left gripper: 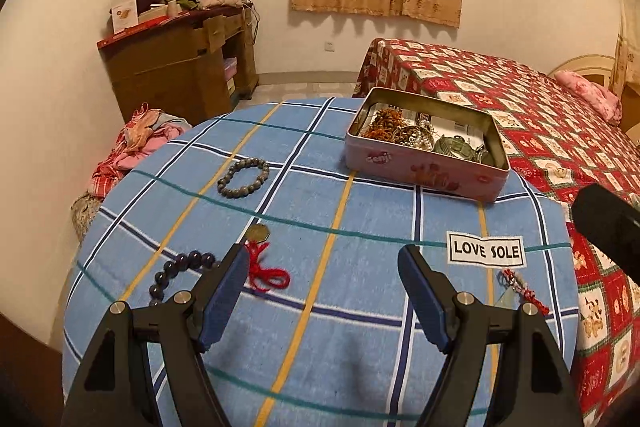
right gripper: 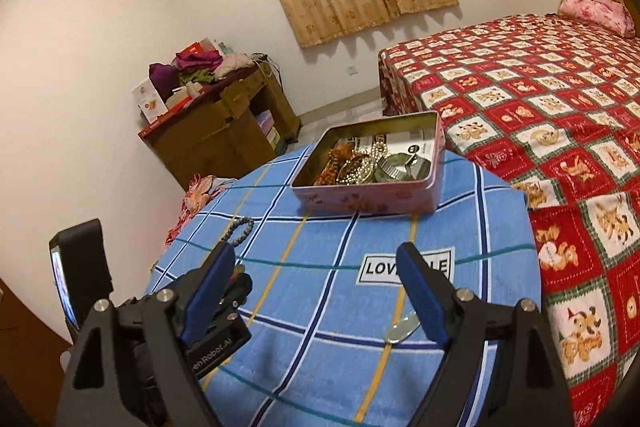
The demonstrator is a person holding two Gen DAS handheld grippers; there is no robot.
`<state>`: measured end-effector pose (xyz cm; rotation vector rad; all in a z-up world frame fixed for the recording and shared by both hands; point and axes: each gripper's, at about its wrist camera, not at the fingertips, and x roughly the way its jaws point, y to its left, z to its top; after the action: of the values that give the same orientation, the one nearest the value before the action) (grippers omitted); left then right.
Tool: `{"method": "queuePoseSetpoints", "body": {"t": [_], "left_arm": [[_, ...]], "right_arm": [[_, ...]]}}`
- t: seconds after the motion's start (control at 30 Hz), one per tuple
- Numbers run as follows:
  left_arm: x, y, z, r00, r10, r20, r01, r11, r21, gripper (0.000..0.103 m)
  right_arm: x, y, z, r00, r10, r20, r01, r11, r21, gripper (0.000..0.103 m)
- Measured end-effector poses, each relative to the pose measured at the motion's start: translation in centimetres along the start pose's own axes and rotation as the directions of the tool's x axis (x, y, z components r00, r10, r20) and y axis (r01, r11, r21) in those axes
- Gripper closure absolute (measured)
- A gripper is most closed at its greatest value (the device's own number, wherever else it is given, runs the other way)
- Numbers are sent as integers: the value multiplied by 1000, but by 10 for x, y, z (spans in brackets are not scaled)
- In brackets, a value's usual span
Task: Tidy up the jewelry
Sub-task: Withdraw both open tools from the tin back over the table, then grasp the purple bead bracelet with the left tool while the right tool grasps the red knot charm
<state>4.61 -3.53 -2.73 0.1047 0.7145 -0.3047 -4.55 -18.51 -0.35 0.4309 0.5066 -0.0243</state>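
A pink tin (left gripper: pixel 420 171) with several pieces of jewelry inside stands at the far side of the blue plaid table; it also shows in the right wrist view (right gripper: pixel 360 197). On the cloth lie a grey bead bracelet (left gripper: pixel 243 177), a coin on a red cord (left gripper: pixel 264 259), a dark bead bracelet (left gripper: pixel 180 273) beside my left finger, and a red-and-silver charm (left gripper: pixel 520 287). My left gripper (left gripper: pixel 322 259) is open and empty above the cloth. My right gripper (right gripper: pixel 316 263) is open and empty; a silver pendant (right gripper: pixel 400 327) lies near its right finger.
The round table (left gripper: pixel 320 327) has a "LOVE SOLE" label (left gripper: pixel 486 250). A bed with a red quilt (right gripper: pixel 540 99) stands to the right. A wooden desk piled with clothes (left gripper: pixel 180 59) stands at the back left. Clothes (left gripper: pixel 136 143) lie beyond the table's left edge.
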Motion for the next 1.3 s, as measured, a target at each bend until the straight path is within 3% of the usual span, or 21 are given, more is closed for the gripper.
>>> {"method": "queuePoseSetpoints", "body": {"t": [0.27, 0.5, 0.7, 0.87, 1.0, 1.2, 1.3], "left_arm": [[-11, 11, -21, 1000, -16, 6, 16, 1000, -5, 26], [-10, 32, -55, 997, -58, -43, 57, 998, -24, 26], [-12, 62, -67, 998, -32, -55, 27, 995, -94, 26], [-9, 81, -69, 998, -5, -60, -2, 993, -120, 26], [-4, 97, -62, 998, -6, -59, -2, 990, -138, 26], [13, 106, -41, 1000, -11, -23, 9, 997, -70, 27], [30, 104, -39, 996, -37, -78, 35, 999, -31, 32]], "right_arm": [[-11, 9, -14, 997, -48, 59, 52, 997, -61, 13], [-1, 7, -27, 999, -54, 6, 54, 997, -63, 12], [5, 6, -35, 998, 24, -63, -26, 999, -41, 13], [9, 11, -40, 994, 45, -101, -51, 997, -64, 29], [16, 16, -45, 985, 68, -156, -83, 993, -88, 49], [23, 20, -50, 975, 107, -197, -124, 989, -75, 50], [23, 22, -49, 975, 102, -196, -121, 989, -86, 50]]}}
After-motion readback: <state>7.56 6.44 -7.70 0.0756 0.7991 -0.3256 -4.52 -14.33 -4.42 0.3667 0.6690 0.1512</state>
